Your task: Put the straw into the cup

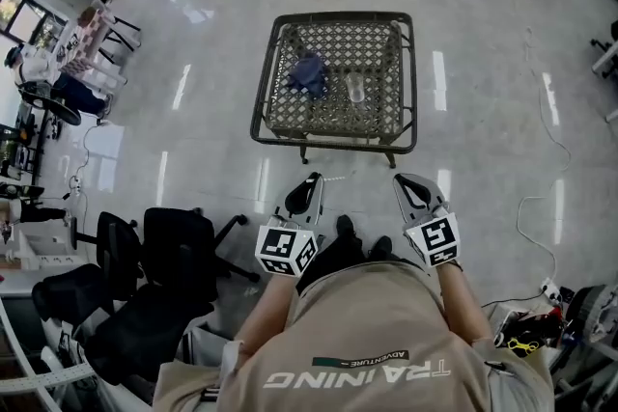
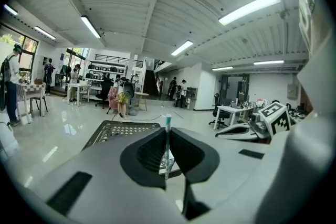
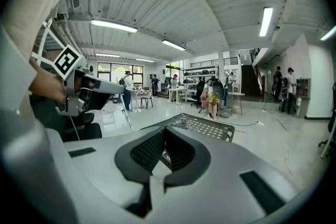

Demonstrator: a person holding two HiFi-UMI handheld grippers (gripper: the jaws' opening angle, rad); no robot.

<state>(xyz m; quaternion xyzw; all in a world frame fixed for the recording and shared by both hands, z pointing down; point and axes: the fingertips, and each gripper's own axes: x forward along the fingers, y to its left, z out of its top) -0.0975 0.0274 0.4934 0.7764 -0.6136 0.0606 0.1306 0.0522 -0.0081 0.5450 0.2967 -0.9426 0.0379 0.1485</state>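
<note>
The straw [image 2: 167, 145], white with a teal tip, stands upright, clenched between the fingers [image 2: 152, 147] of the left gripper [image 1: 309, 180]; in the left gripper view its tip rises just above them and its lower end hangs below. The clear cup [image 1: 356, 90] stands upright on the wicker counter [image 1: 338, 15], toward the right of its top and well apart from the straw. Just to the left of the cup lies a crumpled blue cloth [image 1: 308, 75], near it but not touching. Both grippers are held side by side short of the counter's near edge and point toward it. The right gripper [image 1: 407, 181] has its fingers [image 3: 181, 149] pressed together at the tips with nothing between them. The counter stands on a glossy pale floor [image 1: 483, 63], and black office chairs [image 1: 164, 256] stand at the person's left.
</note>
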